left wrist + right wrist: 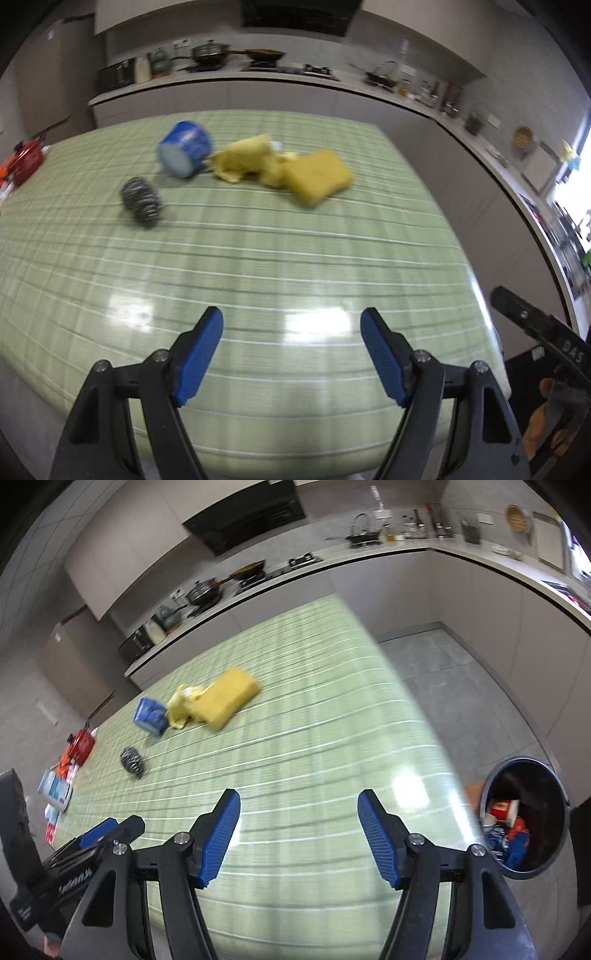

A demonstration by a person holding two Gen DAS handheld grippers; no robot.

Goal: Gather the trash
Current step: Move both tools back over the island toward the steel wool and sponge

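Observation:
On the green checked tablecloth [258, 258] lie a blue cup on its side [186, 149] [149, 715], a steel scouring ball [142, 201] [132, 761], a crumpled yellow cloth [245, 158] [181, 707] and a yellow sponge [319, 175] [231, 698]. My left gripper [291, 325] hangs open over the near part of the table, well short of them, nothing between its fingers. My right gripper [298, 806] is open and empty too, above the table's near right part. A dark trash bin [554, 801] on the floor to the right holds a red paper cup [504, 809] and blue wrappers.
Red and blue packages [79, 744] sit at the table's far left edge. A kitchen counter with pans [236, 55] runs behind the table. Grey floor [461, 686] lies right of the table. The other gripper's black body [546, 328] shows at the right of the left wrist view.

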